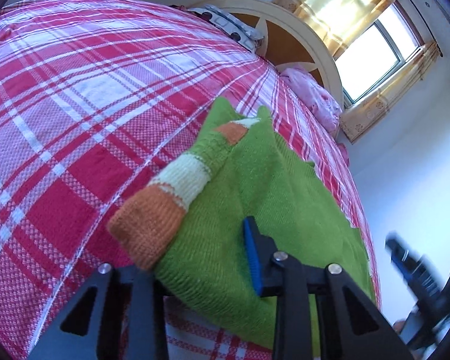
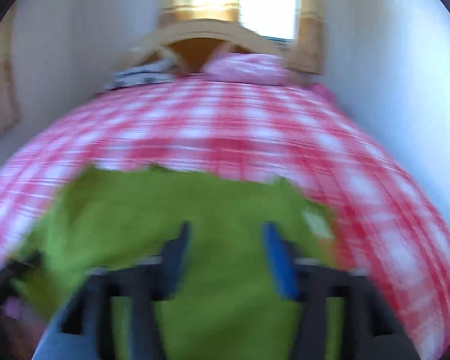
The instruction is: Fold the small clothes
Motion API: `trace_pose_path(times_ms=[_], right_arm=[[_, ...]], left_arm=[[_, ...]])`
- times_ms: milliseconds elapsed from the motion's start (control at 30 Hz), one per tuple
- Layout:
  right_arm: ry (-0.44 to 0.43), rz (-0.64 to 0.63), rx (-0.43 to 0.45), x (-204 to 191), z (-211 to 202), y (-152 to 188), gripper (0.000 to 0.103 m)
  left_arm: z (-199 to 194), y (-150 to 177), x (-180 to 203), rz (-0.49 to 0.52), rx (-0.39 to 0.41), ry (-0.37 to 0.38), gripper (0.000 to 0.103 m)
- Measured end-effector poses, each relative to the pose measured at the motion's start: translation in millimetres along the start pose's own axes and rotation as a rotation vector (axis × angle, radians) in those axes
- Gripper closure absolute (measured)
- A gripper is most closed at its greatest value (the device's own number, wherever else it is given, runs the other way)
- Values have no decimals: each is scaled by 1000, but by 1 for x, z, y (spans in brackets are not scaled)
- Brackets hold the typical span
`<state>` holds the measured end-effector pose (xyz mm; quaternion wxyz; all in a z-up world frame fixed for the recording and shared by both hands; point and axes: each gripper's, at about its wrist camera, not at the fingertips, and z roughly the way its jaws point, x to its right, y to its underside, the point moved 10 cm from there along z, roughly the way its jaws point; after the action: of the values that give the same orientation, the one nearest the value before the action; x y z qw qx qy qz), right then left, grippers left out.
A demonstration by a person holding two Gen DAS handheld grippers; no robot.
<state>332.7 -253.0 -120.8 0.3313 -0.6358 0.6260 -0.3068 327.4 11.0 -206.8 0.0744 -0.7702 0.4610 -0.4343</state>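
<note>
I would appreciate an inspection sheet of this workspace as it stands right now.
Surface: bed under a red and white plaid cover, lightly wrinkled.
Job's things: green knitted sweater lying near the bed's edge, its sleeve, striped cream and orange at the cuff, folded over the body.
Clutter: pink bedding and a patterned pillow by the headboard.
Grippers: left gripper around a fold of the sweater, contact of the pads unclear; right gripper open above the sweater, view blurred.
Cables: nothing seen.
Surroundings: curved wooden headboard, window with yellow curtains, white walls.
</note>
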Motion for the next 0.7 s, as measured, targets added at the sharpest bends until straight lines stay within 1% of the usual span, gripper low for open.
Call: trace_pose_path(times_ms=[67, 133, 167, 200, 233, 300, 467, 500, 567, 600, 633, 700], right_arm=[[-135, -36, -42, -52, 15, -14, 27], [-234, -48, -90, -90, 32, -20, 27], [-278, -65, -127, -113, 45, -22, 27], [-299, -89, -162, -131, 57, -23, 27], [-305, -111, -184, -143, 65, -21, 27], [-315, -170, -262, -171, 90, -15, 27], [-340, -253, -404, -222, 127, 11, 27], [-322, -276, -411, -227, 133, 15, 26], [-285, -352, -396, -235, 140, 16, 23], [-282, -383, -393, -239, 142, 17, 19], [-278, -401, -395, -240, 143, 19, 18], [-249, -459, -391, -242, 145, 22, 18]], left_arm=[[-1, -1, -1, -13, 3, 16, 70], [-1, -1, -2, -23, 7, 29, 70], [-2, -1, -2, -30, 11, 38, 71], [-3, -2, -3, -36, 15, 46, 73], [-4, -2, -4, -48, 21, 59, 74], [-6, -3, -6, -67, 26, 76, 77], [-6, -4, -5, -77, 30, 89, 77], [-7, -4, -6, -81, 31, 94, 77], [-7, -5, -6, -88, 33, 103, 77], [-7, -5, -5, -90, 34, 105, 77], [-7, -5, -5, -91, 35, 106, 77], [-7, -5, -5, -92, 35, 105, 77]])
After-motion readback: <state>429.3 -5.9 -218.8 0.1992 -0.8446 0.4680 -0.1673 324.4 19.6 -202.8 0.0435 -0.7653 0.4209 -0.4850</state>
